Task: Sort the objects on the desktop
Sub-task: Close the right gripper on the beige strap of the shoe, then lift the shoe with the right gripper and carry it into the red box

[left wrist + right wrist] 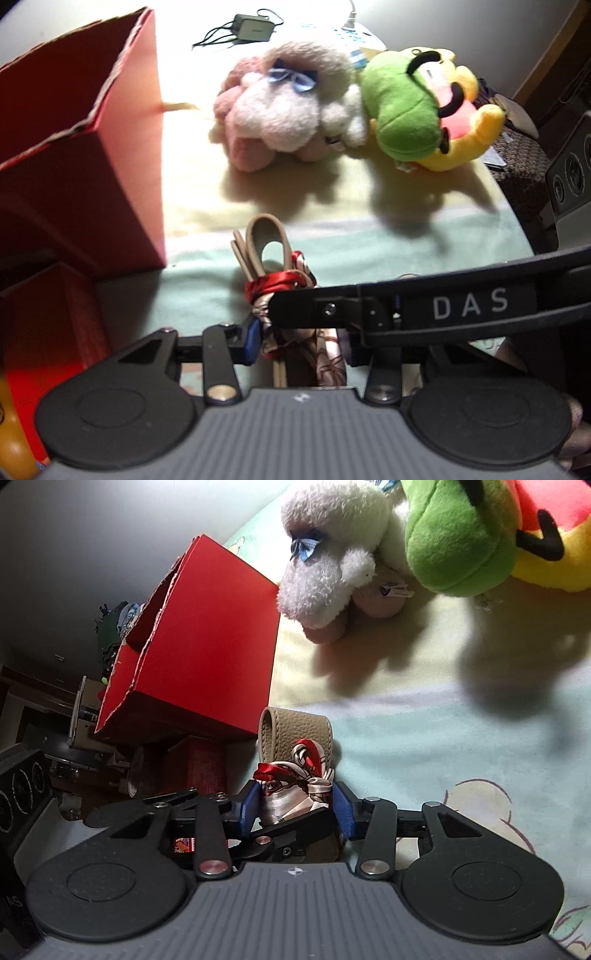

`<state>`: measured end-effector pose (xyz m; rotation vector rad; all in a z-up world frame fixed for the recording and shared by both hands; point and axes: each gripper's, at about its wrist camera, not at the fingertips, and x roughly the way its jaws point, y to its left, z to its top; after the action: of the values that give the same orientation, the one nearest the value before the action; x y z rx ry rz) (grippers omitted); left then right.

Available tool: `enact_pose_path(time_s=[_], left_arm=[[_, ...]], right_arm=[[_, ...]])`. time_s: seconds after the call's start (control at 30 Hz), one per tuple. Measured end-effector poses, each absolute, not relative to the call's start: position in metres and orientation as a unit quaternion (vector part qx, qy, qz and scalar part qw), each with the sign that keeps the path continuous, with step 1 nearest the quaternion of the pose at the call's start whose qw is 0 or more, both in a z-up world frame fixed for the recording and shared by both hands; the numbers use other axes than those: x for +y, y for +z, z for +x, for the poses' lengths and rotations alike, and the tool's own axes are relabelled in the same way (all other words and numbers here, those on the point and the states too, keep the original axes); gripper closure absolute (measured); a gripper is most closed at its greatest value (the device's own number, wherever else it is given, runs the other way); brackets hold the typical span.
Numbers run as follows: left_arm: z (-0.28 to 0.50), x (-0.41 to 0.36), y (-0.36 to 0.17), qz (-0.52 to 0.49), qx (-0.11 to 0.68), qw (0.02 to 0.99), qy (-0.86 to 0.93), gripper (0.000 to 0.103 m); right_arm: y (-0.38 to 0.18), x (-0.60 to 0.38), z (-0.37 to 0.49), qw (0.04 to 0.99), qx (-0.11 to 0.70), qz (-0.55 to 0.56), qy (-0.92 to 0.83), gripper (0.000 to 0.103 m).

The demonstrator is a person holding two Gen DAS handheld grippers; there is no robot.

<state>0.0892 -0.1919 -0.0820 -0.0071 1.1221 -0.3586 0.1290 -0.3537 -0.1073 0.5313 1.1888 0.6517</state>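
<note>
A beige leather strap (266, 236) (295, 722) wrapped in a red-and-white silk scarf (275, 285) (301, 773) lies on the pale mat beside a tall red box (92, 155) (207, 646). My left gripper (301, 343) is closed around the bundle's near end; only its left blue pad (252, 339) shows. A black finger (332, 310) of the right gripper crosses in front from the right. In the right wrist view, my right gripper (295, 808) has both blue pads pressed on the scarf-wrapped strap.
A pink-white plush sheep (288, 110) (332, 561) and a green-yellow plush (406, 110) (458, 535) lie behind the strap. A charger with cable (255, 27) sits at the back. A lower red box (48, 314) stands left, a dark speaker (570, 170) right.
</note>
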Motion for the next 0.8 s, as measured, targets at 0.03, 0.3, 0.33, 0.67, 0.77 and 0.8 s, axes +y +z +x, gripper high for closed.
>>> enact_pose_path(time_s=[0.03,0.3,0.33,0.67,0.77,0.8], left_arm=[[0.089,-0.194,-0.079,-0.003,0.525,0.833,-0.175,0.064],[0.087,-0.207,-0.033,0.017,0.470,0.858,-0.206,0.068],[0.088,-0.207,-0.026,0.019,0.462,0.862,-0.208,0.068],[0.111,-0.173,0.049,0.040,0.364,0.911,-0.191,0.069],[0.124,-0.146,0.063,0.037,0.351,0.918,-0.182,0.069],[0.128,-0.135,0.067,0.038,0.347,0.920,-0.180,0.069]], right_arm=[[-0.104,-0.357,0.127,0.751,0.538,0.245,0.296,0.057],[-0.067,-0.372,0.124,0.782,0.474,0.272,0.299,0.060],[-0.061,-0.372,0.126,0.785,0.466,0.276,0.302,0.060],[0.003,-0.329,0.156,0.812,0.378,0.276,0.348,0.060],[0.016,-0.301,0.168,0.812,0.367,0.272,0.362,0.060],[0.019,-0.291,0.172,0.813,0.365,0.270,0.366,0.060]])
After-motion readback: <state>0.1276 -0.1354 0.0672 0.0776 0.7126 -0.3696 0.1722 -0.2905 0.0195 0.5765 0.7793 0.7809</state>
